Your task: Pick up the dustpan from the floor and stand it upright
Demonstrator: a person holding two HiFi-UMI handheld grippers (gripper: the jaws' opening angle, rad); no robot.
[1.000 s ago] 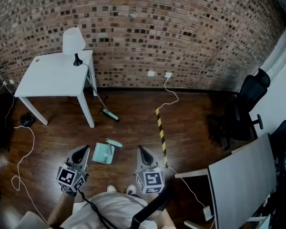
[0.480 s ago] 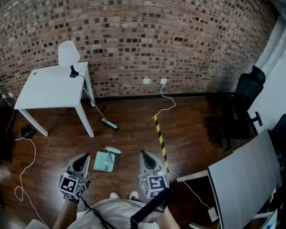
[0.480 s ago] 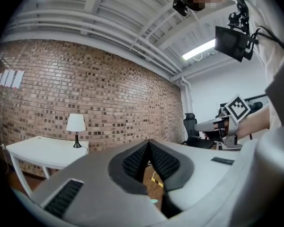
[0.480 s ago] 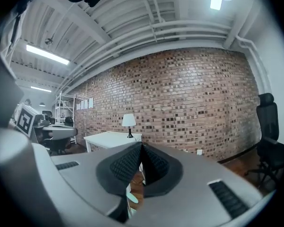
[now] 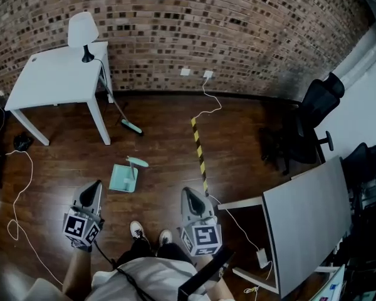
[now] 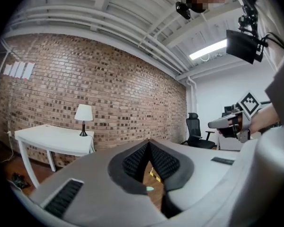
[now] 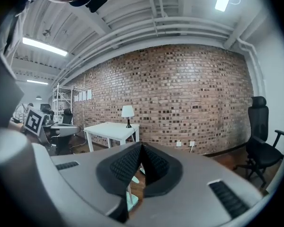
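Right fingers (image 7: 121, 164) hide most of the dustpan (image 7: 131, 200).

White desk (image 5: 50, 83) by brick wall (image 5: 250, 30), lamp (image 5: 83, 33) on its corner, broom (image 5: 131, 127) leaning beside, striped floor tape (image 5: 199, 154), black office chair (image 5: 313, 105)

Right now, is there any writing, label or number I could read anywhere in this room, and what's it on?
No readable text anywhere.
Marker cubes: black-and-white square patterns, no letters.
White sheets on the brick wall: too small to read.
Floor tape: yellow-black stripes, no words.
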